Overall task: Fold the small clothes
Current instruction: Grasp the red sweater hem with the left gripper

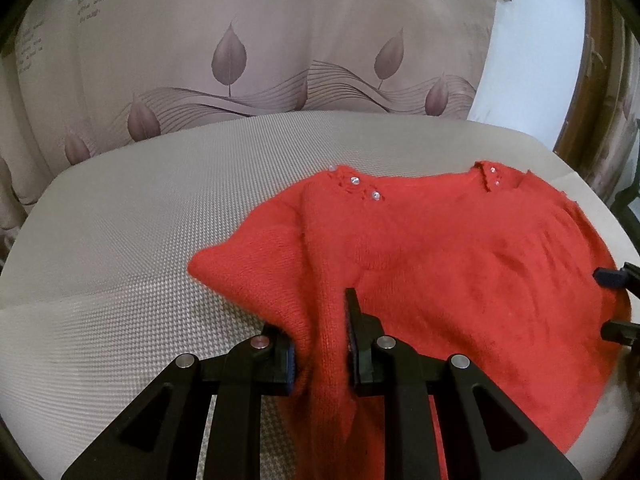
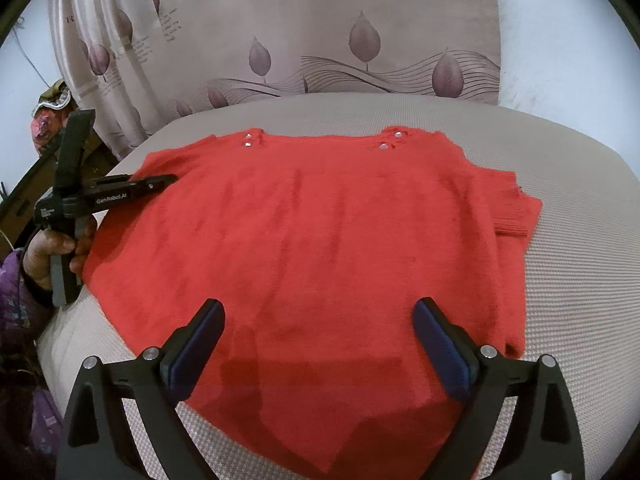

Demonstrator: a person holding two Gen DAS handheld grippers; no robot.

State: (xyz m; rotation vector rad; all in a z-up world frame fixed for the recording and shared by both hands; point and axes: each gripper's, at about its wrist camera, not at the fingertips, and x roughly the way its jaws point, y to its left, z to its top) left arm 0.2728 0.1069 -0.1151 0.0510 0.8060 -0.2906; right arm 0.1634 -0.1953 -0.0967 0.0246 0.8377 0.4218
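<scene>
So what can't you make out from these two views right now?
- Left gripper fingertips: in the right wrist view, they lie against the sweater, so the grip is unclear there.
- Sweater hem: cut off by the bottom edge and gripper frames in both views.
- Left sleeve cuff: bunched between the pads in the left wrist view.
- Right gripper: only its tips show at the left view's edge.
- Curtain text: too blurred to read.

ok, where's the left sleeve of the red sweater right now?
In the left wrist view the sleeve is pinched in the left hand-held gripper, lifted at the red sweater's left edge, on the grey cushion.
</scene>
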